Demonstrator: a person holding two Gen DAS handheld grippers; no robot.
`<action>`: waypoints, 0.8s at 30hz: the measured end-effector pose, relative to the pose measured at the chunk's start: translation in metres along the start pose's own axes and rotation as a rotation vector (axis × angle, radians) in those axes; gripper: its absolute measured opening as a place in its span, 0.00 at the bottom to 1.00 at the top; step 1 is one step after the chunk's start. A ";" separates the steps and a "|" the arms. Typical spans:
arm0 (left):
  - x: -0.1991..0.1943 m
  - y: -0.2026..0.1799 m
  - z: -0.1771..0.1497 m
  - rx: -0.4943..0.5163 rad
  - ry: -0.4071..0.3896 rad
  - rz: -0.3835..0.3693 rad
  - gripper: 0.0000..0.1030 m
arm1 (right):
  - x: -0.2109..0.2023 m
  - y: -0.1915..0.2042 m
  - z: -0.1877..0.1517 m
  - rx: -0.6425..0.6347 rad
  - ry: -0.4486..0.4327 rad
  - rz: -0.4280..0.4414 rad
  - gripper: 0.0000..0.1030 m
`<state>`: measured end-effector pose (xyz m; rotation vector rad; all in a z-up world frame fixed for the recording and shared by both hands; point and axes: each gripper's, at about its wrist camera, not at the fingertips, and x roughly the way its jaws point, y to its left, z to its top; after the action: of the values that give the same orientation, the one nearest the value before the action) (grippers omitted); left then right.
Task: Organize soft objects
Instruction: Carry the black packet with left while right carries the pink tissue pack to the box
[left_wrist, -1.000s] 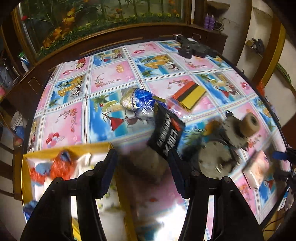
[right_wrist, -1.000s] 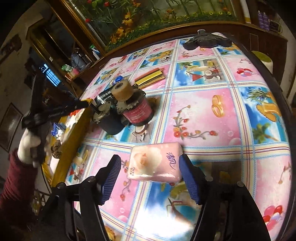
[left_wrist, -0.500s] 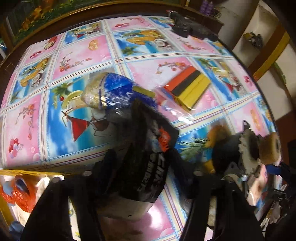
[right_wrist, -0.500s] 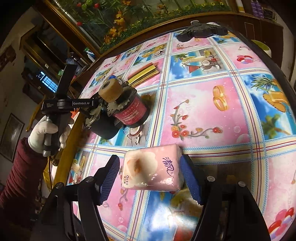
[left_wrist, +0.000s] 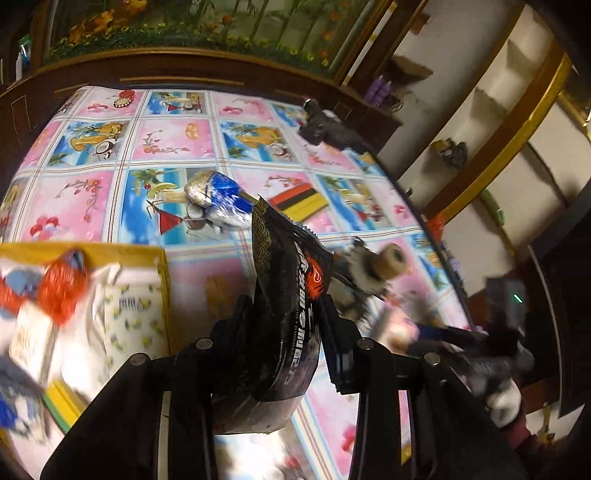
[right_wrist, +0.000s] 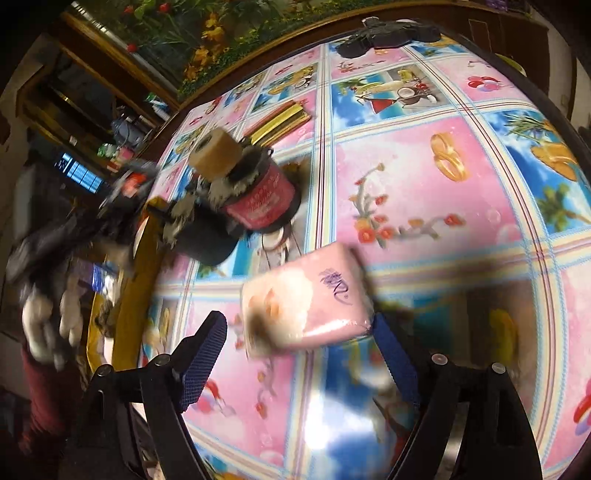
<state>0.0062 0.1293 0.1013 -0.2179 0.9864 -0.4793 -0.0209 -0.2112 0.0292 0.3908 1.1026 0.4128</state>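
Since the earlier frames, the black snack packet (left_wrist: 291, 314) has been taken off the tablecloth and is now held raised above it, and the yellow box (left_wrist: 162, 273) has come back into the left wrist view. The left gripper (left_wrist: 284, 325) has just been closing, and its jaws are now pressed onto the packet, which stands upright between them. White characters and a red flame mark are printed on the packet, but the blur keeps them from being read. Behind it on the patterned tablecloth (left_wrist: 173, 140), a blue and silver packet (left_wrist: 218, 203) and a red, black and yellow striped pack (left_wrist: 299, 201) are seen lying apart from one another. Soft items in white and orange are seen inside the yellow box, one of them carrying a barcode. In the right wrist view, the right gripper (right_wrist: 295, 347) has just been opening; its jaws are spread wide, and the pink tissue pack (right_wrist: 306, 306) is seen tilted between them, touching the right pad while a clear gap is left at the left pad. Purple handwritten-style characters are printed on the pack but cannot be made out. Beyond it a red-labelled can (right_wrist: 262, 199) is seen, its lettering unreadable.
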 end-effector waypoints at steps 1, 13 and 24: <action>-0.010 -0.004 -0.010 -0.002 -0.015 -0.020 0.32 | 0.004 0.003 0.006 0.018 -0.001 -0.006 0.83; -0.050 0.004 -0.096 -0.170 -0.082 -0.185 0.32 | 0.054 0.092 -0.024 -0.246 -0.016 -0.311 0.86; -0.089 0.022 -0.150 -0.272 -0.189 -0.188 0.32 | 0.030 0.096 -0.079 -0.294 -0.082 -0.289 0.52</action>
<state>-0.1542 0.1974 0.0778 -0.5944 0.8474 -0.4848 -0.0930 -0.1060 0.0229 -0.0119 0.9829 0.2938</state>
